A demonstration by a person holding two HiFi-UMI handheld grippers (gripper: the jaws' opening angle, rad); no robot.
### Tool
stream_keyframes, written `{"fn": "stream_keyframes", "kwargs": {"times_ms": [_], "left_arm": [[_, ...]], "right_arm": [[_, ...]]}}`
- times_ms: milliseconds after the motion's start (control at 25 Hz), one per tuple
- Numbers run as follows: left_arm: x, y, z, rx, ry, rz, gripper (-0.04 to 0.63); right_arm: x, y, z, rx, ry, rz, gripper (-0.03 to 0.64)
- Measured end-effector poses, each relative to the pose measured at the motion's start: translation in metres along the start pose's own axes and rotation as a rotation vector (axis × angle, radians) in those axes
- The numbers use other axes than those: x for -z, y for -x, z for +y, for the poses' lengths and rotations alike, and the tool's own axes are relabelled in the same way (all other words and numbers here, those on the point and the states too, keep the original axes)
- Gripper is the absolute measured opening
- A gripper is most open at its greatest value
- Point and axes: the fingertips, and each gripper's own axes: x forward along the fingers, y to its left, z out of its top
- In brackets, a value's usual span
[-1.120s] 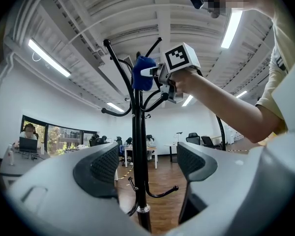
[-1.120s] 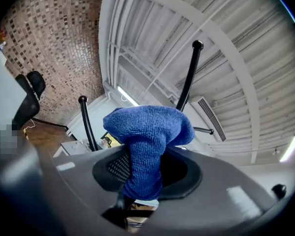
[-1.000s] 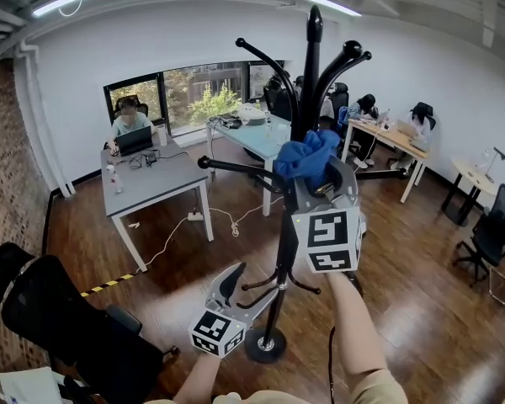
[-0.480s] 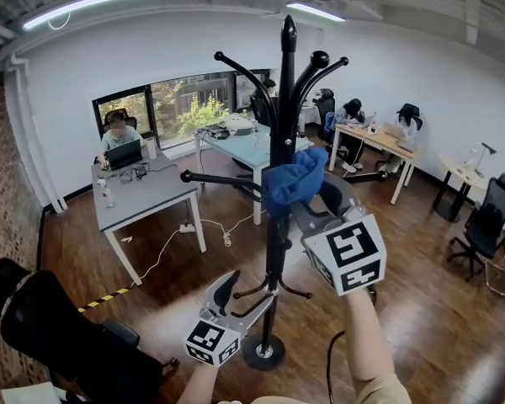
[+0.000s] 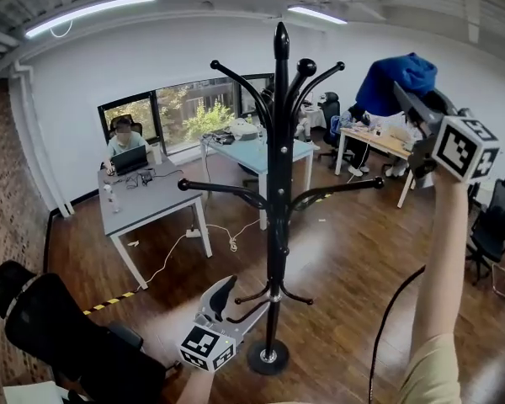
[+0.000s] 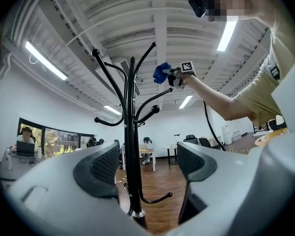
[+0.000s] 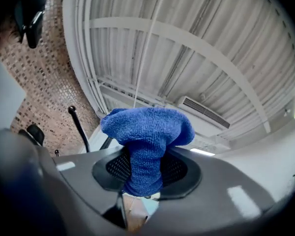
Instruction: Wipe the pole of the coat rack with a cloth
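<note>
Cloth hanging clear of pole — not yet wiping.
Right tongs are pinching it; left tongs are gaping, gripping nothing. Next, likely: pressing cloth onto the pole, off to their left.

No legible text or numbers

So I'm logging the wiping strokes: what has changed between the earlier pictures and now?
The right gripper, shut on the blue cloth, lifted up and away to the right, so the cloth no longer touches the pole. The left gripper stayed open and low near the coat rack's base, and the rack stands as before.
</note>
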Motion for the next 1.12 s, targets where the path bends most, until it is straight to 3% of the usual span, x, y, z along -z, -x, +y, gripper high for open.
{"fn": "stream_keyframes", "kwargs": {"times_ms": [120, 200, 360, 480, 640, 840, 960, 1120], "left_arm": [[0.000, -0.002, -0.006, -0.027, -0.002, 0.005, 0.347], [0.005, -0.004, -0.008, -0.048, 0.003, 0.015, 0.347], [0.007, -0.007, -0.007, -0.082, -0.001, 0.029, 0.347], [0.010, -0.003, 0.002, -0.123, -0.019, 0.039, 0.347], [0.012, 0.005, 0.014, -0.168, -0.016, 0.049, 0.347], [0.010, 0.008, 0.026, -0.188, -0.016, 0.051, 0.347], [0.011, 0.003, 0.028, -0.173, -0.012, 0.053, 0.347], [0.018, -0.003, 0.020, -0.138, -0.007, 0.056, 0.347]], "right_arm": [[0.031, -0.037, -0.049, -0.073, -0.122, 0.048, 0.141], [0.045, -0.057, -0.061, -0.132, -0.142, 0.079, 0.141], [0.055, -0.095, -0.047, -0.299, -0.207, 0.085, 0.141], [0.066, -0.120, -0.032, -0.345, -0.271, 0.107, 0.141], [0.069, -0.133, -0.018, -0.384, -0.276, 0.123, 0.141], [0.074, -0.130, -0.007, -0.356, -0.146, 0.245, 0.141], [0.075, -0.129, 0.000, -0.342, 0.008, 0.300, 0.141], [0.078, -0.124, 0.039, -0.405, 0.126, 0.342, 0.141]]}}
